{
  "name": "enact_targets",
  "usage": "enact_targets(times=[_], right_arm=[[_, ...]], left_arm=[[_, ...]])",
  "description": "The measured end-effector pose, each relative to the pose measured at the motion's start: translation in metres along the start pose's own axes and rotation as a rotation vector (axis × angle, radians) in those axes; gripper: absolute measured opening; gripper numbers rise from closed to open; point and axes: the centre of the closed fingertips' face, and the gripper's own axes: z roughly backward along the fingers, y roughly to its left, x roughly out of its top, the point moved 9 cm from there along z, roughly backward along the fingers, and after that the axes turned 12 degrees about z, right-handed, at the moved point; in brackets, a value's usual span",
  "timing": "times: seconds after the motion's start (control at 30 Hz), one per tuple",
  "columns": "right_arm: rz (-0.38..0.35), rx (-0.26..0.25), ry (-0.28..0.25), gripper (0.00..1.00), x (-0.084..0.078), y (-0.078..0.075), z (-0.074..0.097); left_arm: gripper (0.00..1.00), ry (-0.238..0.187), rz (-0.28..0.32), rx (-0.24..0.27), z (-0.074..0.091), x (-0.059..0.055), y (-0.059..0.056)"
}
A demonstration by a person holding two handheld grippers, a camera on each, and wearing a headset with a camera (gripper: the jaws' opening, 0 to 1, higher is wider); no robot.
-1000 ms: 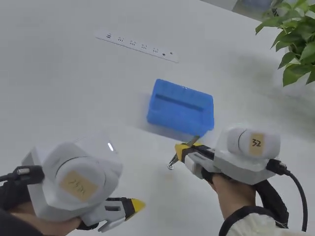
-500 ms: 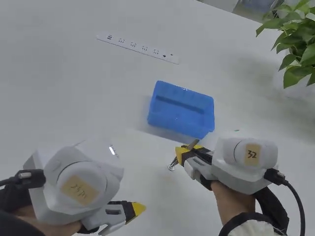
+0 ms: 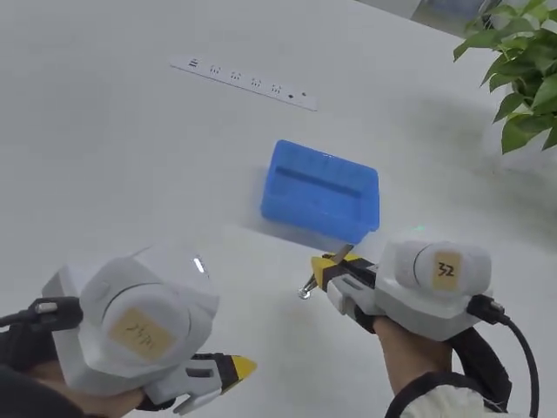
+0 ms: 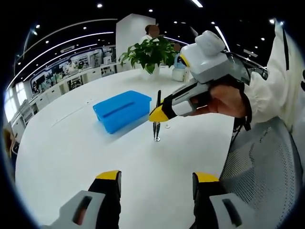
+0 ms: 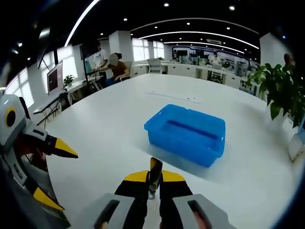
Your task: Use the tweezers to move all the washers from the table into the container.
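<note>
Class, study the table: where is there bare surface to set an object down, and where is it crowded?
Widest free patch: the table left of the blue container, between the power strip and the left hand-held gripper. Another lies between container and plant. Crowded: just in front of the container, where the right hand-held gripper holds the tweezers.

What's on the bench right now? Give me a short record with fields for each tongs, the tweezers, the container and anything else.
left tongs: open, holding nothing
right tongs: shut on the tweezers
tweezers: pointing down, tips at the table surface, on the near side of the container
washer: too small to tell whether one sits at the tweezers' tips
container: blue, rectangular, open top
other: power strip beyond the container, plant at the far right
</note>
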Motion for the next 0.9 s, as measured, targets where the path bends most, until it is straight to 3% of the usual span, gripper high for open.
enact_targets(times=[0.3, 0.4, 0.9], right_arm=[[0.003, 0.008, 0.012, 0.03, 0.002, 0.000, -0.001], [-0.041, 0.004, 0.046, 0.03, 0.006, -0.002, -0.002], [-0.119, 0.036, -0.048, 0.02, 0.048, -0.016, 0.009]], left_arm=[[0.61, 0.001, -0.003, -0.002, -0.001, 0.001, -0.001], [0.61, -0.002, -0.006, -0.002, 0.001, 0.001, -0.001], [0.62, -0.028, 0.018, -0.008, 0.005, 0.008, 0.000]])
